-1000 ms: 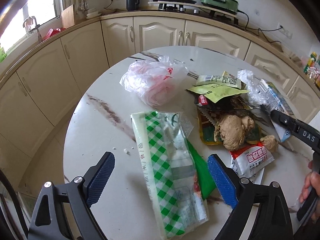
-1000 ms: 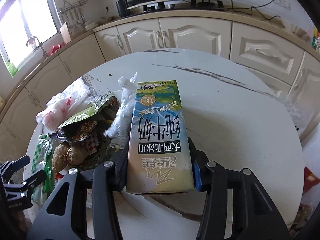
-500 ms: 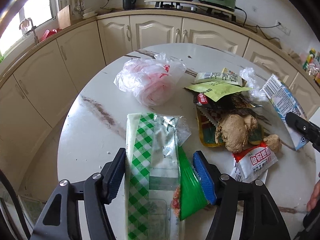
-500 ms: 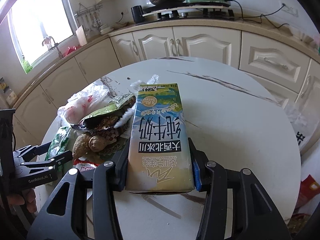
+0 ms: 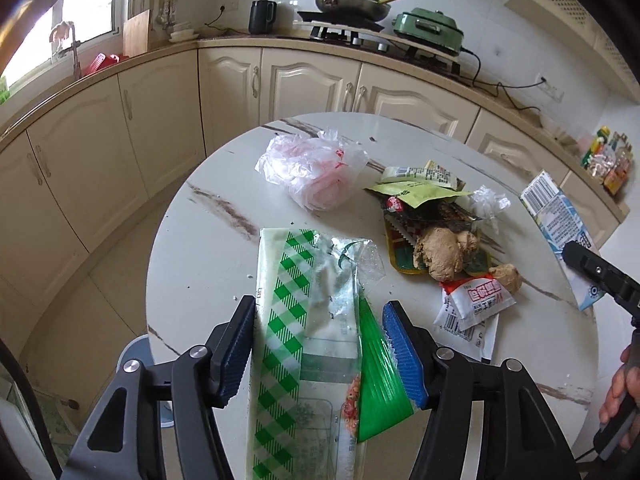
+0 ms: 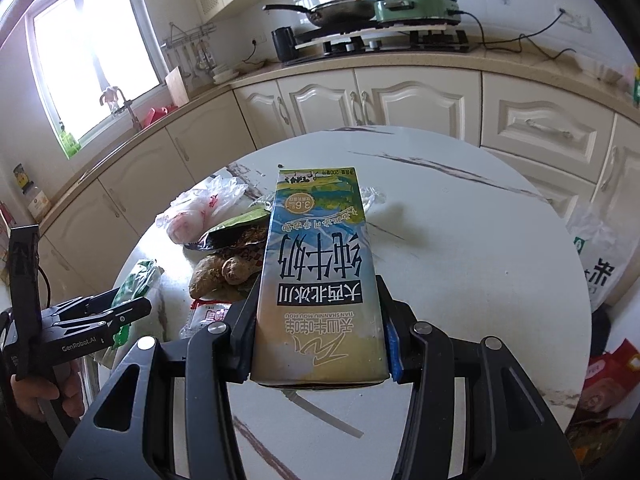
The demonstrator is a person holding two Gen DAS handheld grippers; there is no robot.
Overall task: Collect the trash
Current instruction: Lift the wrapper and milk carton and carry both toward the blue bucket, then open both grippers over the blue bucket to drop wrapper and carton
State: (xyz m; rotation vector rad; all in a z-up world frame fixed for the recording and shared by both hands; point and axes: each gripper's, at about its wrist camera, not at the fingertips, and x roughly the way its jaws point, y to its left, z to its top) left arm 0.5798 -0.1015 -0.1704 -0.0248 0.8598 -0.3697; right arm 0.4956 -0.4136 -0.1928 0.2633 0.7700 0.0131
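Above the round white marble table (image 5: 208, 248), the left gripper (image 5: 320, 344) pinches a long green-and-white checked plastic wrapper (image 5: 292, 320) between its blue pads, together with a green plastic packet (image 5: 376, 364). The right gripper (image 6: 320, 344) is closed on a blue and yellow milk carton (image 6: 320, 280) (its print reads upside down), lifted over the table. On the table lie a crumpled pinkish plastic bag (image 5: 316, 168), ginger pieces (image 5: 444, 248) and a red-and-white sachet (image 5: 476, 300).
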